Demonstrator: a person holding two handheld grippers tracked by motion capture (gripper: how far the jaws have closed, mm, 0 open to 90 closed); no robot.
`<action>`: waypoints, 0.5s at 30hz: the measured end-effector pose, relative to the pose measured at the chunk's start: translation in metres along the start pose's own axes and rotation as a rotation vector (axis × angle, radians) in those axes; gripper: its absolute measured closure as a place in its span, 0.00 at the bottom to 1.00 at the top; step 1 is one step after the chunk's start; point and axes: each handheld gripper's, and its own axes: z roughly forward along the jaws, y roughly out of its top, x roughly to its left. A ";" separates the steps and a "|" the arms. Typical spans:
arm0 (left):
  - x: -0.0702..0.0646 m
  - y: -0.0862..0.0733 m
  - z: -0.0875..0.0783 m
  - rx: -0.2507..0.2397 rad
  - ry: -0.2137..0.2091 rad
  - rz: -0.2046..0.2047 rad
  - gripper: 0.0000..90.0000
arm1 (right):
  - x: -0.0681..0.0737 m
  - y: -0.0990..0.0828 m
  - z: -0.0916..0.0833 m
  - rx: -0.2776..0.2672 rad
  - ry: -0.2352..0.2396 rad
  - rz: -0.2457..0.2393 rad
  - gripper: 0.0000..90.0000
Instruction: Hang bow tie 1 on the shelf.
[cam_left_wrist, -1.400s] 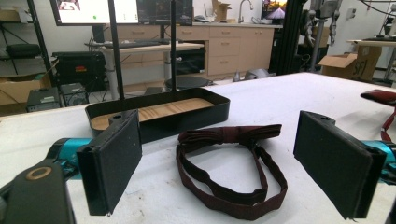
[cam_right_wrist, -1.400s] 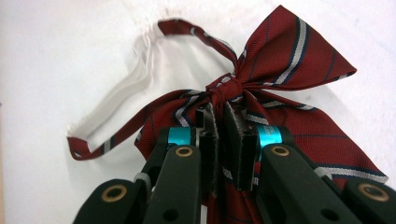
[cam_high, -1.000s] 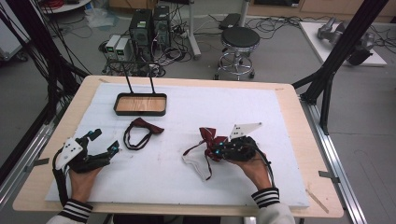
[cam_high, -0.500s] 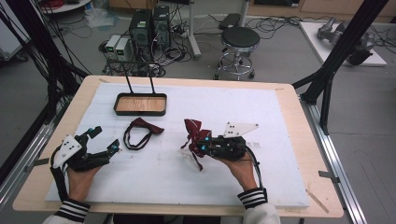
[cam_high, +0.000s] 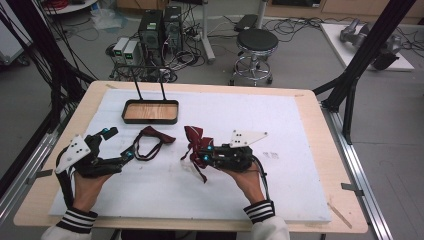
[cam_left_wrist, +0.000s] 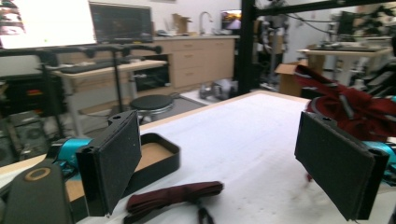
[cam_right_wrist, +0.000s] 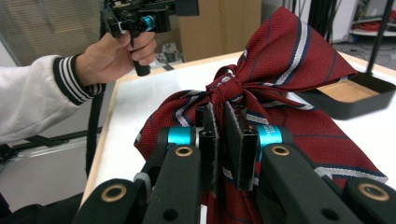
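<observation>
Red striped cloth, tied into a bow tie (cam_right_wrist: 261, 88), is what you have clamped in your right hand-held gripper (cam_right_wrist: 225, 140): its jaws are closed on the fabric just below the knot, and in the high view the bow tie (cam_high: 194, 137) hangs lifted off the white foam sheet near the middle of the table (cam_high: 305, 100), its strap dangling beneath. Keep that grip firm but hold the knot level, because the wings flop and the loose strap can snag on the foam as you carry it. Just left of it lies a second, darker bow tie (cam_high: 150, 142) with its strap looped open on the sheet, and your left hand-held gripper (cam_high: 116, 146) hovers near that one with its jaws wide apart and nothing between them; from its own view the dark bow tie (cam_left_wrist: 175, 196) lies low between the pads. If the aim is the wooden-bottomed black tray (cam_high: 150, 111) at the far left of the sheet, which seems likely, bring the red tie over it high enough for the strap to clear the rim, pass between or beside the two upright rods at its far edge rather than against them, and let the strap settle inside first. Keep your two hands well apart so the cables stay untangled.
</observation>
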 end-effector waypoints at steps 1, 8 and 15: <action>0.000 0.002 0.002 0.002 -0.017 -0.003 0.17 | 0.000 0.000 0.001 -0.002 0.006 0.002 0.93; -0.002 0.011 0.024 0.034 -0.183 -0.034 0.17 | 0.001 0.003 0.002 -0.024 0.050 0.001 0.93; -0.007 0.021 0.045 0.085 -0.313 -0.039 0.17 | 0.002 0.004 0.001 -0.026 0.059 -0.023 0.93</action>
